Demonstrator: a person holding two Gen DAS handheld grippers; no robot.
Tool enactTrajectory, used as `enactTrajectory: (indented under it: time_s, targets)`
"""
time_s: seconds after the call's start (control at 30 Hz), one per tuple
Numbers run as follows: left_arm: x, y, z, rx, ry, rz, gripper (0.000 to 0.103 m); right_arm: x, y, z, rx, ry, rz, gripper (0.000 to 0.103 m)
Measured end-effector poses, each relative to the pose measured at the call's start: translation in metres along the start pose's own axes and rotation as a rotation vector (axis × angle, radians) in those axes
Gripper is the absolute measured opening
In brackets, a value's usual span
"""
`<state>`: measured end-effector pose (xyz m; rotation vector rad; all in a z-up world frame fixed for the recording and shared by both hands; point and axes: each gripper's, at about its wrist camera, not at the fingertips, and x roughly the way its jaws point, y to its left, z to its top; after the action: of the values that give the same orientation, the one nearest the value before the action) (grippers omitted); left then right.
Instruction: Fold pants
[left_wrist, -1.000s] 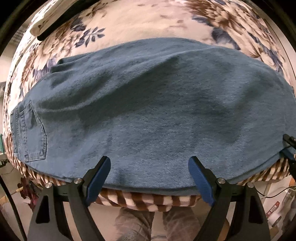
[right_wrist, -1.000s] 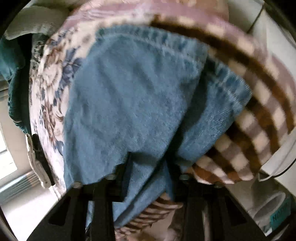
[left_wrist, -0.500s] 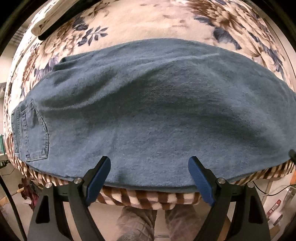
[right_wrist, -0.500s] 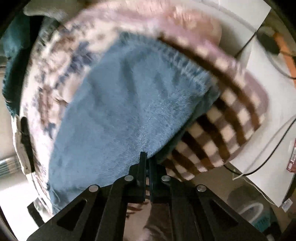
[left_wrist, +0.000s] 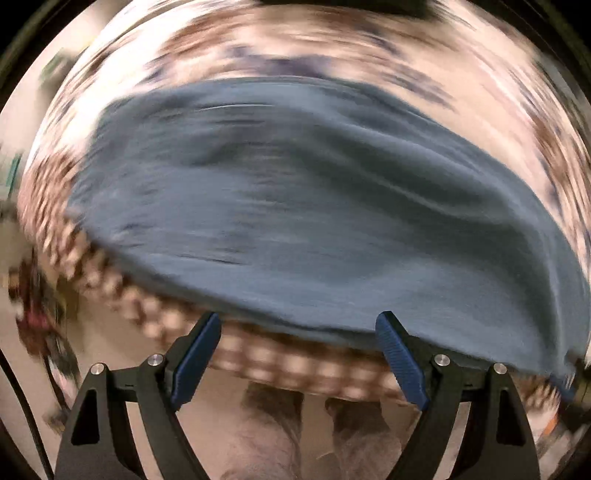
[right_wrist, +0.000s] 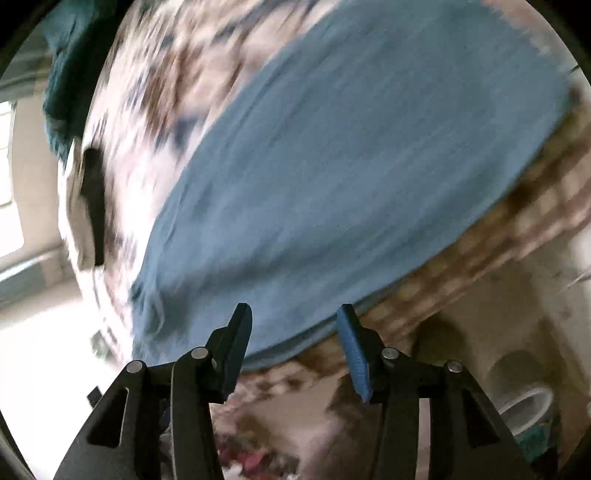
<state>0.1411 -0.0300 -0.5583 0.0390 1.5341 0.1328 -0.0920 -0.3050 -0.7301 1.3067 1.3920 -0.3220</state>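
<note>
Both views blurred. Pants (left_wrist: 314, 206) lie flat on my floral bedspread (left_wrist: 498, 92). My left gripper (left_wrist: 297, 354) is spread wide, empty. My right gripper (right_wrist: 293, 345) has just been opening, nothing between the jaws.

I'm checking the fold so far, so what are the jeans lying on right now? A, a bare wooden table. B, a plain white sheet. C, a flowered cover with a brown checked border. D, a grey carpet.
C: in the left view the jeans lie spread on a flowered cover, with its brown checked border showing along the near edge.
</note>
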Motion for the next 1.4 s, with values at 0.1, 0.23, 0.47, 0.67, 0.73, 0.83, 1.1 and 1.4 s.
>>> enactTrajectory:
  time_s: [0.1, 0.23, 0.47, 0.67, 0.73, 0.83, 1.1, 1.4]
  targets:
    - [0.01, 0.075, 0.014, -0.132, 0.009, 0.01, 0.085, 0.047, 0.033, -0.035, -0.01, 0.077, 0.027, 0.051]
    - [0.031, 0.151, 0.034, -0.268, 0.049, -0.056, 0.076, 0.087, 0.052, -0.064, 0.049, 0.106, 0.046, 0.051]
    - [0.077, 0.234, 0.055, -0.488, 0.093, -0.223, 0.045, 0.104, 0.052, -0.076, 0.171, -0.009, -0.011, 0.006]
    - [0.074, 0.269, 0.058, -0.511, 0.082, -0.243, 0.024, 0.093, 0.079, -0.084, 0.017, -0.047, -0.183, 0.002]
    - [0.075, 0.269, 0.061, -0.491, 0.088, -0.247, 0.024, 0.097, 0.075, -0.083, 0.016, -0.036, -0.212, 0.002]
    - [0.074, 0.264, 0.066, -0.477, 0.096, -0.258, 0.025, 0.113, 0.081, -0.078, 0.035, -0.001, -0.24, 0.003]
    - [0.0, 0.213, 0.08, -0.13, 0.021, 0.023, 0.063, 0.094, 0.163, -0.075, -0.266, 0.226, -0.275, 0.058]
    - [0.005, 0.115, 0.136, 0.094, -0.136, 0.129, 0.088, 0.182, 0.363, 0.002, -0.673, 0.273, -0.144, 0.058]
